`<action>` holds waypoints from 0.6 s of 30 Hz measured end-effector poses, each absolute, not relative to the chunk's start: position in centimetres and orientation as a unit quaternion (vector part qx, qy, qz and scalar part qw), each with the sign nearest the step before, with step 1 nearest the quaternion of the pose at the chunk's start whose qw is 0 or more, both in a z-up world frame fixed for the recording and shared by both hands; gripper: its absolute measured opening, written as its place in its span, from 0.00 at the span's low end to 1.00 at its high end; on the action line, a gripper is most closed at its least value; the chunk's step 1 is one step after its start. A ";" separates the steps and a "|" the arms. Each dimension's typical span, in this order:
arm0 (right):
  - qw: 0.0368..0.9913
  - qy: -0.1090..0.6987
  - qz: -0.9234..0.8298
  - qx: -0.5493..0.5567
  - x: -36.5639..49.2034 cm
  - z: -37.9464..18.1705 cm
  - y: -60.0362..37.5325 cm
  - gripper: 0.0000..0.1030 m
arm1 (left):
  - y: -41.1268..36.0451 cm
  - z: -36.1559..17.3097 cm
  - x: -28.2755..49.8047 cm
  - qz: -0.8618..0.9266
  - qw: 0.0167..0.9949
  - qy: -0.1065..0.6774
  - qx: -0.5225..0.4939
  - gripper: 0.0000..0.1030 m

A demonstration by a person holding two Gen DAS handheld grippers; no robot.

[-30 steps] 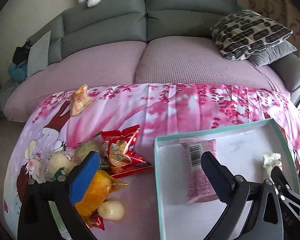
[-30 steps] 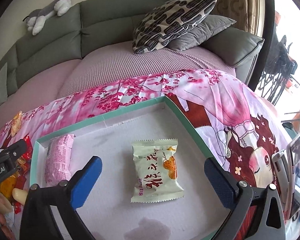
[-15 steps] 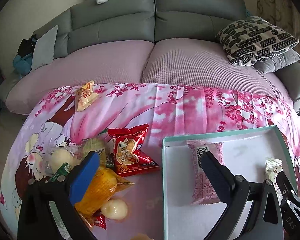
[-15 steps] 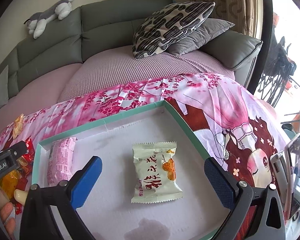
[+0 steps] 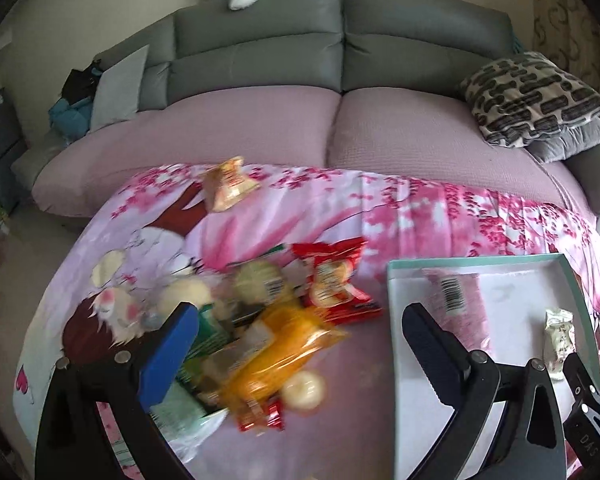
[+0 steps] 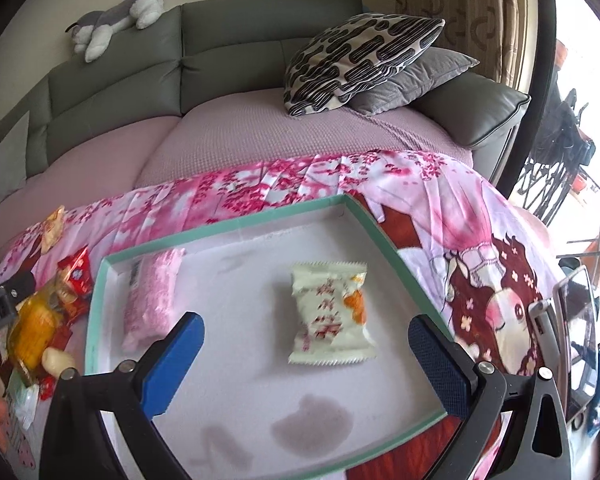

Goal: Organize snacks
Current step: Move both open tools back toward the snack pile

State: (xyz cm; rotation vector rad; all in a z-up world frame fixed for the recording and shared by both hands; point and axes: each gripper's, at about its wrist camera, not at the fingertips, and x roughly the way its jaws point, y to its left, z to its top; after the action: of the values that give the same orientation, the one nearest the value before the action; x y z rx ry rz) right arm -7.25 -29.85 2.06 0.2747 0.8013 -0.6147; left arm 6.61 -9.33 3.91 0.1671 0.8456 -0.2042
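Two grippers, left gripper (image 5: 296, 340) and right gripper (image 6: 306, 354), spread wide, gripping nothing. Beyond the left, heaped snacks (image 5: 268, 340) on pink cloth (image 5: 420, 216). Under the right, tray (image 6: 228, 226) holding pink packet (image 6: 150, 296) left, white packet (image 6: 330, 312) right. Farther off, sofa (image 5: 260, 56).

We see a green-rimmed tray (image 6: 236, 226) holding a pink packet (image 6: 150, 300) and a white packet (image 6: 330, 314), both flat, well apart. Loose snacks (image 5: 260, 332) lie piled left of it.
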 end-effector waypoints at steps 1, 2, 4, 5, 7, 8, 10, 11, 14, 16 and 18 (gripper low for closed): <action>0.867 0.384 -0.290 0.131 -7.4 2.1 -29.3 1.00 | -8.7 4.0 6.6 -0.094 0.903 0.411 0.080 0.98; 0.868 0.386 -0.284 0.131 -7.5 2.1 -28.7 1.00 | -8.1 4.2 6.5 -0.089 0.904 0.411 0.079 0.98; 0.870 0.388 -0.274 0.129 -7.6 2.0 -27.6 1.00 | -6.8 4.7 6.4 -0.081 0.907 0.406 0.073 0.98; 0.872 0.389 -0.268 0.127 -7.6 2.1 -27.0 1.00 | -5.9 5.0 6.2 -0.078 0.909 0.403 0.067 0.98; 0.877 0.389 -0.256 0.121 -7.5 2.3 -25.8 1.00 | -4.3 5.2 6.0 -0.074 0.911 0.401 0.056 0.98; 0.879 0.387 -0.252 0.117 -7.4 2.4 -25.3 1.00 | -3.7 5.3 5.8 -0.071 0.912 0.401 0.053 0.98; 0.884 0.384 -0.244 0.112 -7.2 2.8 -24.3 1.00 | -2.1 5.1 5.6 -0.055 0.913 0.400 0.060 0.98; 0.886 0.382 -0.239 0.108 -7.1 2.9 -23.8 1.00 | -1.6 5.0 5.6 -0.047 0.913 0.399 0.065 0.98; 0.890 0.380 -0.227 0.105 -6.7 3.1 -22.6 1.00 | 0.7 4.7 5.7 -0.019 0.913 0.400 0.073 0.98; 0.891 0.381 -0.222 0.105 -6.3 3.1 -22.1 1.00 | 2.6 4.6 5.9 -0.008 0.911 0.407 0.062 0.98; 0.891 0.382 -0.218 0.109 -5.9 3.1 -21.4 1.00 | 4.4 4.6 6.0 0.004 0.911 0.411 0.045 0.98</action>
State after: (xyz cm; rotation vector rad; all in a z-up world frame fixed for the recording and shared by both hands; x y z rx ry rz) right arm -5.88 -21.44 3.06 0.2263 0.7926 -0.4530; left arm 6.03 4.37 4.64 0.0938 0.8467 0.0089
